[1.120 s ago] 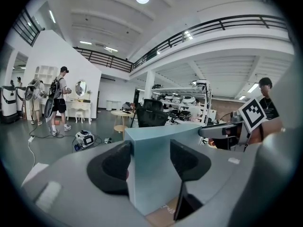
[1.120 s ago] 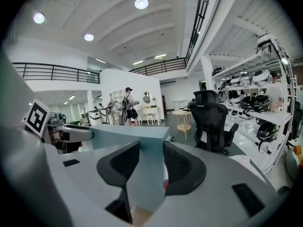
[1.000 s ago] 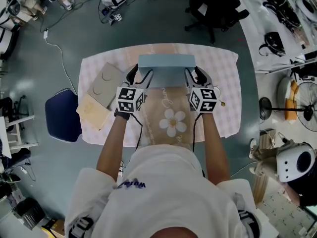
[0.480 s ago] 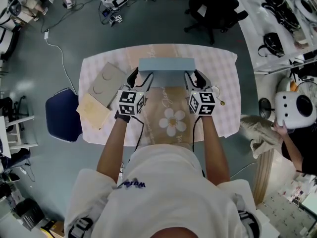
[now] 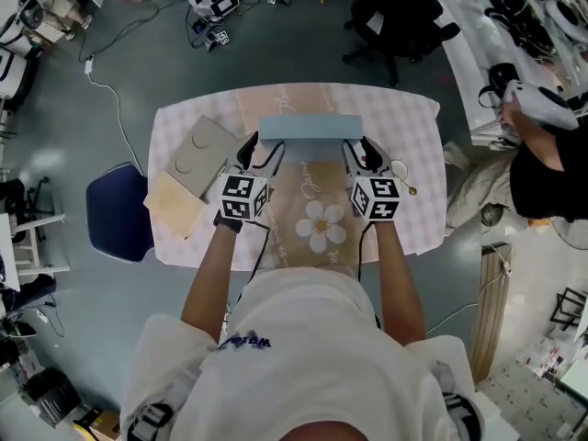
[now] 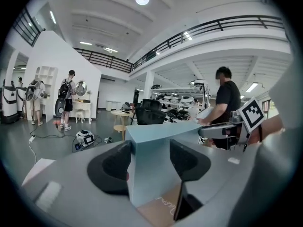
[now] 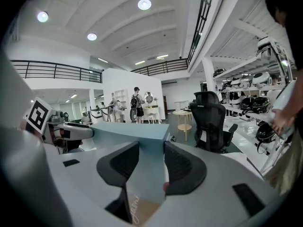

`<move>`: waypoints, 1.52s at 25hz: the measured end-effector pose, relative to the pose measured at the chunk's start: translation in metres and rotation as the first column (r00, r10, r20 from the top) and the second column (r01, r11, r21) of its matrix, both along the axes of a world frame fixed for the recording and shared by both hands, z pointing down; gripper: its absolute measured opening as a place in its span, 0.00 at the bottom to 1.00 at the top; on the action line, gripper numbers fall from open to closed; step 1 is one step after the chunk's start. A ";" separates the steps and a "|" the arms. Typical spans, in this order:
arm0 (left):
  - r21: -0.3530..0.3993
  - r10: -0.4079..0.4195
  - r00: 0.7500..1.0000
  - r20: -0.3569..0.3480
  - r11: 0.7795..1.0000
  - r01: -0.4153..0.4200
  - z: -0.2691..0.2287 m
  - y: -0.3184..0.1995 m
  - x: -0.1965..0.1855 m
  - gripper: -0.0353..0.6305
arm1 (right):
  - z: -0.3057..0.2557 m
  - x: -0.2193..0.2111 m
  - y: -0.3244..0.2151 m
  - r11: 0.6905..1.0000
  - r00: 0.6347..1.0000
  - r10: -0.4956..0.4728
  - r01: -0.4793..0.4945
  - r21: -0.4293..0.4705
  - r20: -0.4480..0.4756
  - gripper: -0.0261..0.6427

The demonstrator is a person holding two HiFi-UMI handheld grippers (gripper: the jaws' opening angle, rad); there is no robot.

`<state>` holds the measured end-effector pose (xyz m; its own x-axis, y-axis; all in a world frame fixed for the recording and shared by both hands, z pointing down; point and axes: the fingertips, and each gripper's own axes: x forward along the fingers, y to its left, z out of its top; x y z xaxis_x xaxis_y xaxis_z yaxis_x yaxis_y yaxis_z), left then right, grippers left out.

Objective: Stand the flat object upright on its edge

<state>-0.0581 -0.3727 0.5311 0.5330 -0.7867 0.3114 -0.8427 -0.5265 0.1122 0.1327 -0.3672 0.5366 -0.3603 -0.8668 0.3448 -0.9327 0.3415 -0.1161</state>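
Object: pale blue box, flat and oblong, up on one long edge, narrow top face turned to the head camera; set crosswise at the far middle of the table
Footing: lower edge down at the far end of a brown mat printed with a white daisy; actual contact with the mat not clear from any view
Left gripper: clamped on the box's left end; one dark pad on each broad face, seen close up in the left gripper view
Right gripper: clamped on the right end in the same way; jaws set narrower than the left pair
Table covering: pink checked cloth under the mat
Alongside: two cardboard sheets lying flat at the table's left edge, well apart from the box
Surroundings: blue chair left of the table; black office chair beyond it; person in a dark top at the right
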 end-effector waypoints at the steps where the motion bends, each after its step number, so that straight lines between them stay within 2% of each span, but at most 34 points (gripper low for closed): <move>1: 0.000 0.015 1.000 0.012 1.000 -0.015 0.000 0.001 0.002 0.45 | 0.000 0.000 0.000 1.000 1.000 -0.002 0.002 -0.002 0.000 0.30; 3: -0.001 0.042 0.999 0.027 0.999 -0.042 0.000 0.004 0.006 0.52 | 0.000 0.001 0.000 1.000 1.000 -0.002 0.002 -0.003 -0.003 0.30; 7: -0.001 0.048 0.998 0.043 0.999 -0.048 0.001 0.006 0.010 0.57 | 0.000 -0.003 0.003 1.000 1.000 0.001 -0.001 0.006 -0.001 0.36; 31: 0.015 0.022 0.998 0.056 1.000 -0.023 -0.007 0.015 0.002 0.57 | -0.011 -0.004 0.020 1.000 0.999 -0.020 0.021 0.020 -0.031 0.36; 38: 0.050 -0.004 0.997 0.081 0.999 0.000 -0.021 0.052 -0.008 0.57 | -0.026 0.005 0.046 0.997 0.999 -0.046 0.048 0.066 -0.030 0.35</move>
<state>-0.0665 -0.3205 0.5105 0.5063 -0.8033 0.3136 -0.8489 -0.5282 0.0174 0.1379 -0.3208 0.5104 -0.3919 -0.8707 0.2972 -0.9181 0.3909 -0.0655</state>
